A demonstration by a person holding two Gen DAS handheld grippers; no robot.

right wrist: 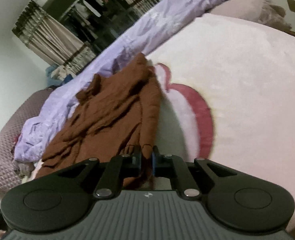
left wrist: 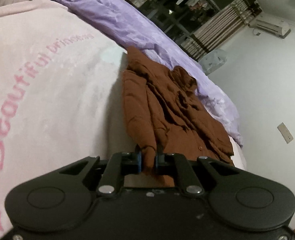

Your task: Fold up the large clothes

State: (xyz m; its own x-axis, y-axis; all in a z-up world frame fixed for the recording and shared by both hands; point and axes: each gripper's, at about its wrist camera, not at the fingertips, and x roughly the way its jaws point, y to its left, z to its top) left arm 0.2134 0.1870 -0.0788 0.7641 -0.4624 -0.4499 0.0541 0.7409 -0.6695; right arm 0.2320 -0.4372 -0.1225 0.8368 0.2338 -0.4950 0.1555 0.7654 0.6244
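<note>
A pink blanket [left wrist: 47, 92] printed with "Beautiful princess" is spread over the bed, and the brown garment [left wrist: 167, 108] is laid rumpled on it, bordered on its far side by a lilac quilt [left wrist: 115, 18]. One edge of the garment is pinched in the nearly closed left gripper [left wrist: 148, 158]. Another edge is clamped between the nearly closed fingers of the right gripper [right wrist: 146, 156], beside a red outline [right wrist: 203, 116] on the blanket.

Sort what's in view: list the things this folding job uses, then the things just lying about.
In use: brown garment, left gripper and right gripper, both clamped on its edge.

Lying about: pink blanket, purple quilt, air conditioner, curtains.
</note>
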